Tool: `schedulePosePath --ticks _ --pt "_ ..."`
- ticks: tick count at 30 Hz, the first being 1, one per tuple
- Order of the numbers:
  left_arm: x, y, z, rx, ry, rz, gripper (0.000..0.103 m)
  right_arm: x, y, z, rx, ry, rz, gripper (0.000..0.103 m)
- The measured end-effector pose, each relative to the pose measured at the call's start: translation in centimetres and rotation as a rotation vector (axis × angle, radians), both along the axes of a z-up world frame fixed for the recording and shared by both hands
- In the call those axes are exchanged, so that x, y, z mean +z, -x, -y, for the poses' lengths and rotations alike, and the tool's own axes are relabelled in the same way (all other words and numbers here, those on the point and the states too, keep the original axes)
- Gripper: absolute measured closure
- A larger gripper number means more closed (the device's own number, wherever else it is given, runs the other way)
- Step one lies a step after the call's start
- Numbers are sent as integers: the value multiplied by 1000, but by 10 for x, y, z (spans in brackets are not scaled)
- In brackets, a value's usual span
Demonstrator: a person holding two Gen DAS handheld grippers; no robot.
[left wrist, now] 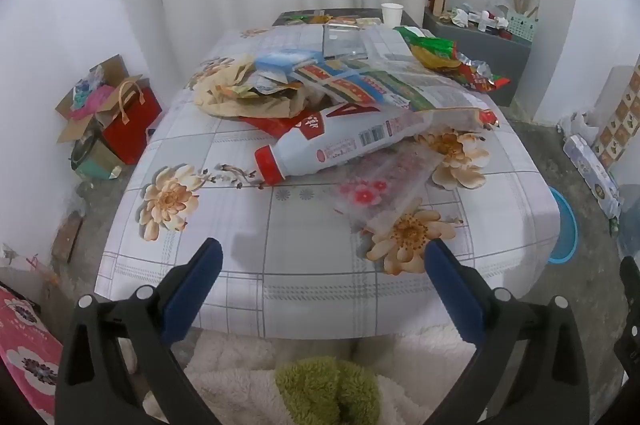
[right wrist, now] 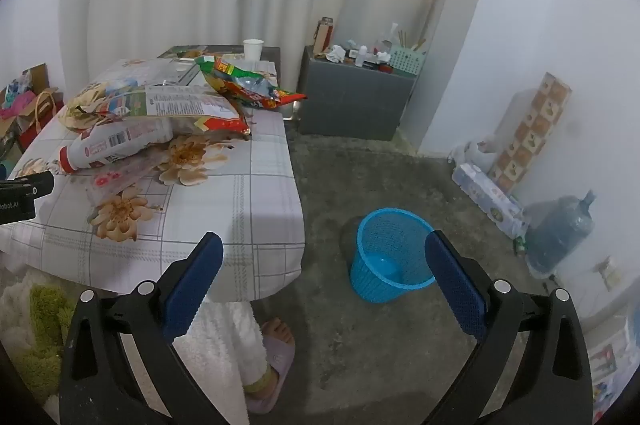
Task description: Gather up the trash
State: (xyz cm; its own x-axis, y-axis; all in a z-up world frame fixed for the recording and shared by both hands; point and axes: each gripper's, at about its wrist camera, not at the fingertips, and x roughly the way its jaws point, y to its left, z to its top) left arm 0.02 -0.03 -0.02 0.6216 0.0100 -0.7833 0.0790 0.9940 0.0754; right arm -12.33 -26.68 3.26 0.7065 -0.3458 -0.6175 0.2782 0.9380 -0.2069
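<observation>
A heap of trash is piled on the table, which is covered by a flowered cloth. A white bottle with a red cap lies on its side at the near edge of the heap, its cap towards the left of the table. A clear wrapper is spread just beside it, nearer the table's front edge. A green and red snack bag lies at the table's far right corner, and a paper cup stands beyond the table's far end. A blue basket stands on the floor to the right of the table.

The left gripper is held over the table's front edge, jaws wide, nothing between them. The right gripper is held off the table's right front corner, jaws likewise wide and empty.
</observation>
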Motion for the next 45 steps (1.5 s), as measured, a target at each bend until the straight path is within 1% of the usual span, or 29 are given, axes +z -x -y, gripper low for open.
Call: schedulePosePath --ticks 6,7,12,13,16,19,24,45 --pt "1 1 2 -17 1 4 4 0 0 -1 -1 -2 3 8" --pt "0 0 -1 0 9 3 4 0 0 -1 -1 -4 2 8" --pt "0 0 -1 0 6 2 4 -1 -2 1 -2 -11 1 8" --pt "0 0 -2 0 7 1 4 4 2 -5 2 2 7 8" --pt "0 0 -1 -1 6 1 4 4 2 -6 1 5 6 8" --pt "-4 -1 7 -5 4 -1 4 4 2 -7 2 5 6 8" --pt "-7 0 7 -5 8 -2 4 4 1 -8 4 5 6 8" --pt "-6 0 6 -9 7 -8 4 4 0 -11 2 16 2 8"
